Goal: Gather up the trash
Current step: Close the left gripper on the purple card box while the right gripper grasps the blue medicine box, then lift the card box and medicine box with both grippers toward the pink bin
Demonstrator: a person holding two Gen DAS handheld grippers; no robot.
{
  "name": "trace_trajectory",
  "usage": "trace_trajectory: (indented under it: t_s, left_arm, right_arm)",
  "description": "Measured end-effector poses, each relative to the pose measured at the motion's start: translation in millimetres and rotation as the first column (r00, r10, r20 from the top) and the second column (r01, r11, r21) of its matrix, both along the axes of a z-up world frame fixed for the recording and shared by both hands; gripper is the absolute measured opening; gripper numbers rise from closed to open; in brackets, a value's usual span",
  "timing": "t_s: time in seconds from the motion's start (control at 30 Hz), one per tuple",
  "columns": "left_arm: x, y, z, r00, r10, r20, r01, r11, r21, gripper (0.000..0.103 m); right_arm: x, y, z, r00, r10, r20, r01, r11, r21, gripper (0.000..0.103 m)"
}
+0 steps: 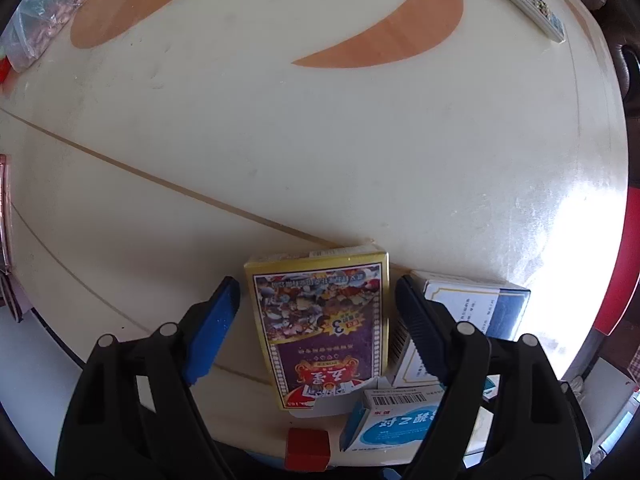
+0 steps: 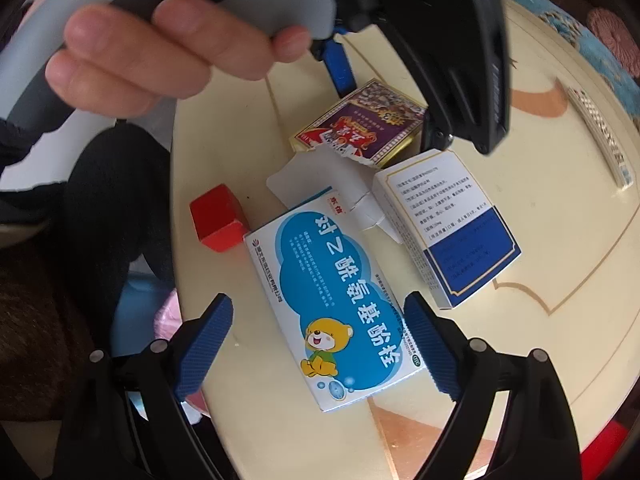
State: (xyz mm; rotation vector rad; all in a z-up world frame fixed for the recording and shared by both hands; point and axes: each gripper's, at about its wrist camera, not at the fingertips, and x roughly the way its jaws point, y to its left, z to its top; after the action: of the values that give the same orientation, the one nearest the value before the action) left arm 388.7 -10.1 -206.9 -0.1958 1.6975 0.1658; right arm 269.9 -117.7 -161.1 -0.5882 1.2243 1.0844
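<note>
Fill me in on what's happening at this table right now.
A person is clearing empty boxes off a cream table, one hand-held gripper per hand. The left hand-held gripper hangs open over the gold-edged card box. The right hand-held gripper is open around the blue bear box. Neither grips yet. A white-and-blue box and red cube lie alongside.

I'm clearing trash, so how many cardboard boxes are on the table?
3: card box farthest, bear box nearest, blue-and-white box to its right. More may be out of view.
</note>
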Motion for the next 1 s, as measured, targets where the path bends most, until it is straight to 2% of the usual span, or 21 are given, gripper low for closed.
trace_trajectory:
  t_s: [0.3, 0.4, 0.47, 0.57, 0.63, 0.67, 0.73, 0.83, 1.0]
  left_arm:
    - [5, -5, -3, 1.0, 0.01, -0.009, -0.01, 1.0, 0.012, 0.078]
    - [12, -4, 1, 1.0, 0.011, -0.007, -0.011, 1.0, 0.005, 0.078]
    - [11, -5, 1, 1.0, 0.005, -0.004, -0.005, 1.0, 0.003, 0.078]
    - [10, -5, 2, 1.0, -0.006, 0.004, 0.006, 1.0, 0.018, 0.073]
    - [8, -3, 5, 1.0, 0.005, 0.012, -0.005, 1.0, 0.022, 0.07]
    - [7, -4, 5, 1.0, 0.002, 0.013, -0.003, 1.0, 0.022, 0.069]
    - [6, -2, 6, 1.0, -0.001, 0.012, 0.001, 1.0, 0.021, 0.067]
    - [5, -4, 7, 1.0, -0.003, 0.018, 0.003, 1.0, 0.023, 0.065]
    - [9, 17, 21, 1.0, -0.014, 0.025, 0.015, 1.0, -0.009, 0.063]
  right_arm:
    - [-10, 20, -11, 0.996, 0.064, 0.063, -0.058, 0.994, -0.098, 0.088]
    - [-5, 23, -23, 0.999, 0.039, 0.017, -0.036, 0.993, -0.111, 0.087]
    - [-7, 21, -22, 0.998, 0.045, 0.039, -0.042, 0.995, -0.091, 0.084]
    - [-4, 13, -18, 0.998, -0.002, 0.069, 0.007, 0.997, -0.081, 0.066]
    - [5, 3, -15, 0.996, -0.056, 0.068, 0.061, 0.996, -0.067, 0.034]
    - [10, -2, -15, 0.996, -0.084, 0.045, 0.086, 0.995, -0.052, 0.029]
    - [13, -7, -16, 0.993, -0.116, 0.027, 0.117, 0.993, -0.028, 0.027]
    - [0, -3, -15, 0.988, -0.127, 0.091, 0.131, 0.991, -0.039, 0.026]
    - [-14, -6, -14, 0.971, -0.199, 0.129, 0.203, 0.979, -0.019, 0.025]
